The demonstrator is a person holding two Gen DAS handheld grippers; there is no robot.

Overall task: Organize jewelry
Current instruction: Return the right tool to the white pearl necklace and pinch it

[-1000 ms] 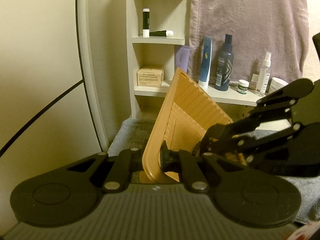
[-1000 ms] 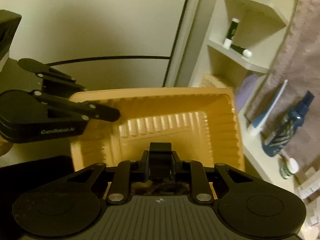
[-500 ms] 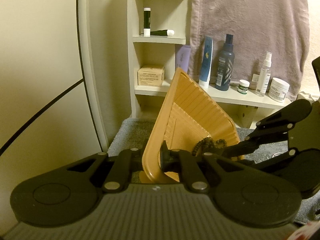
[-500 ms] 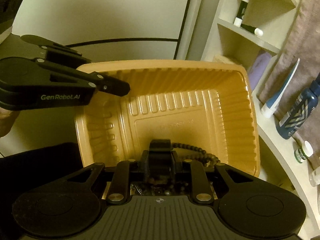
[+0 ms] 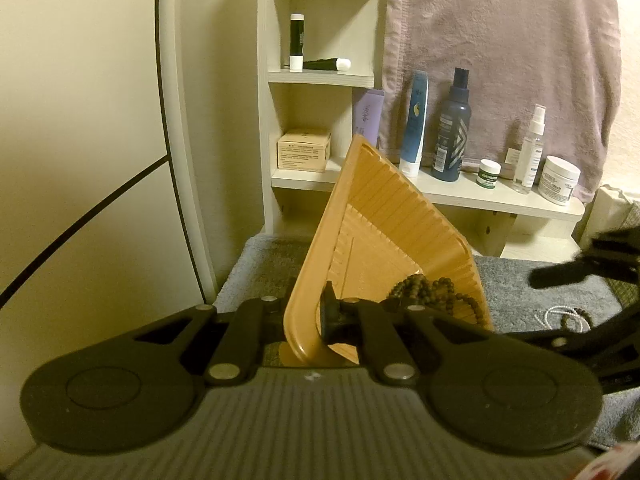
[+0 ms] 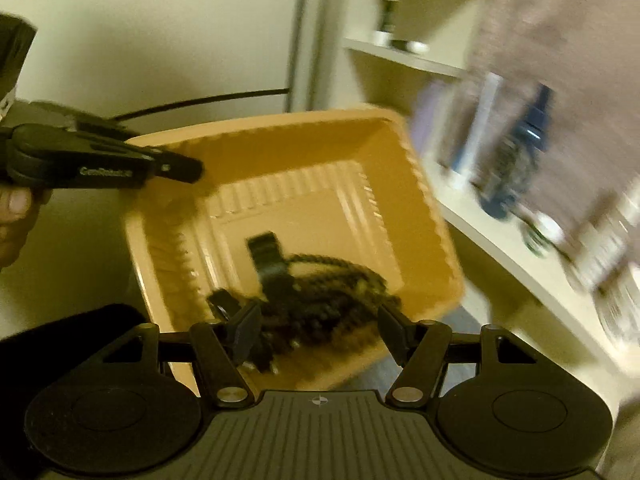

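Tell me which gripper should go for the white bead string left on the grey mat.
Right. The left gripper is shut on the tilted orange tray. The right gripper, jaws just opened, is free, on the white bead string's side.

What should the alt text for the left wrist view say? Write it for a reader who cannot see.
The left tool is clamped shut on the rim of a tilted tan tray with dark bead strings in its low corner. At the right edge is the right tool; more beads lie on the grey mat.
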